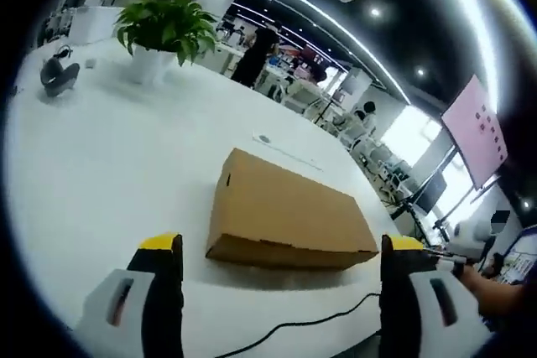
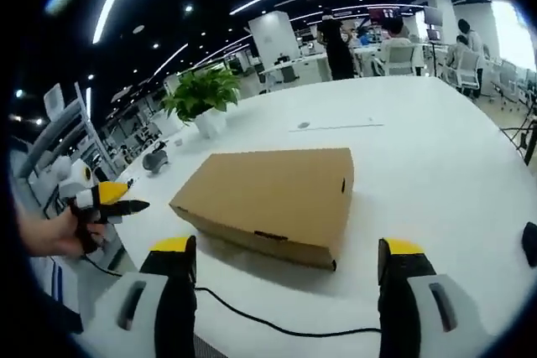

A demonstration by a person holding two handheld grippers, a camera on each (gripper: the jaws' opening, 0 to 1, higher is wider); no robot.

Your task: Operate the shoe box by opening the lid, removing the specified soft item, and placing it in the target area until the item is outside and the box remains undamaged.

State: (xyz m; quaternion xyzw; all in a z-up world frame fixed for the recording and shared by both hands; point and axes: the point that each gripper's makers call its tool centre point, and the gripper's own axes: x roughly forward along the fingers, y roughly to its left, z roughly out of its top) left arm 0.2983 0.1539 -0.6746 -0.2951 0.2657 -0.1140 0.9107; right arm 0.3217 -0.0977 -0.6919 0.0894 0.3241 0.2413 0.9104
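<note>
A brown cardboard shoe box (image 1: 285, 215) lies on the white table (image 1: 101, 165) with its lid shut. My left gripper (image 1: 281, 246) hovers short of the box's near side, jaws wide apart and nothing between them. In the right gripper view the same box (image 2: 268, 194) sits just ahead of my right gripper (image 2: 287, 247), which is also open and empty. The left gripper (image 2: 105, 199), held in a hand (image 2: 50, 232), shows at the left of that view, off the table's edge. The soft item is hidden inside the box.
A black cable (image 1: 310, 324) runs along the table in front of the box, also seen as the cable (image 2: 277, 324). A potted plant (image 1: 164, 27) and a grey object (image 1: 59, 73) stand at the far side. People and desks fill the office behind.
</note>
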